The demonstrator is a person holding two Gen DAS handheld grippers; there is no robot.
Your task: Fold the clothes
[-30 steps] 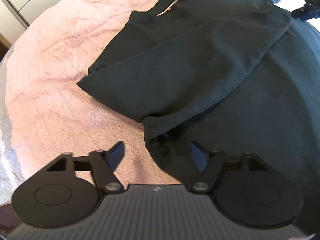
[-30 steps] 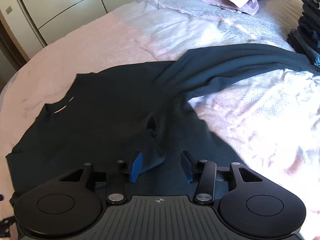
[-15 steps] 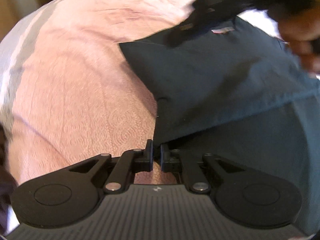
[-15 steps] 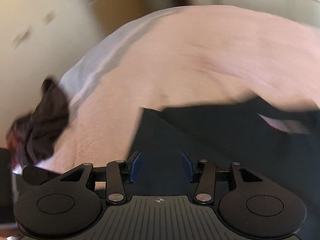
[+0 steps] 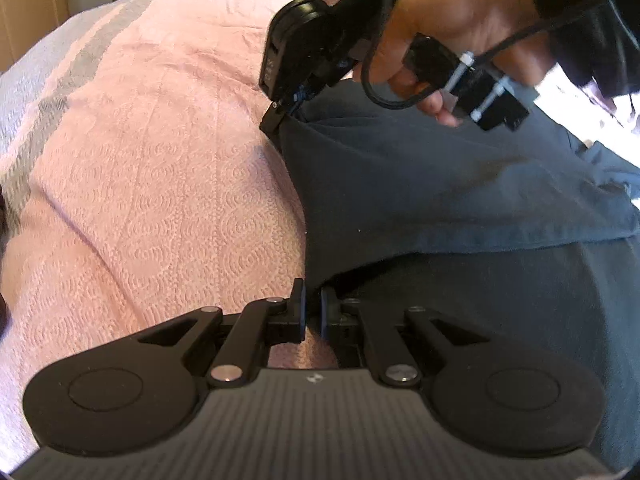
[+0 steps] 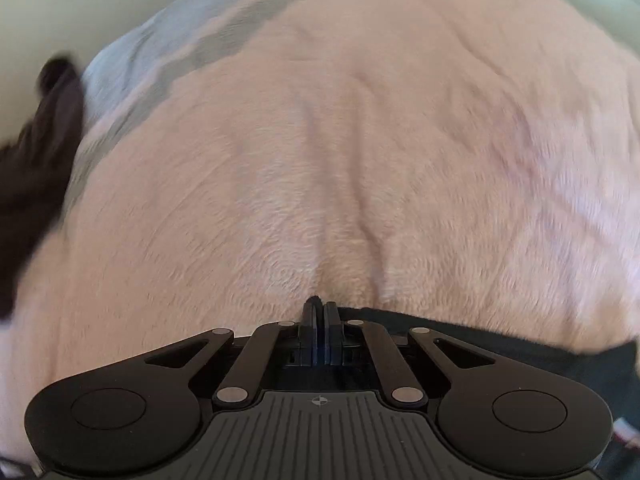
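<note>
A dark shirt (image 5: 440, 184) lies on a pink bedspread (image 5: 160, 160) with a folded flap on top. My left gripper (image 5: 313, 296) is shut on the shirt's near left edge, where the flap meets the lower layer. In the left wrist view a hand (image 5: 452, 20) holds my right gripper (image 5: 276, 118), whose tip pinches the far corner of the same edge. In the right wrist view the right gripper (image 6: 320, 308) is shut with a sliver of dark cloth between its pads. The shirt (image 6: 500, 344) runs off to the right behind it.
The pink bedspread (image 6: 320, 140) spreads wide beyond both grippers, with a grey striped border (image 6: 168, 60) near the bed's edge. A dark bundle of clothing (image 6: 36, 152) sits at that edge on the left. Pale wardrobe doors (image 5: 28, 4) stand behind the bed.
The right gripper swung from the shirt's middle to its far left corner and shut on the cloth. The left gripper closed on the near edge half a second ago and still holds it.
</note>
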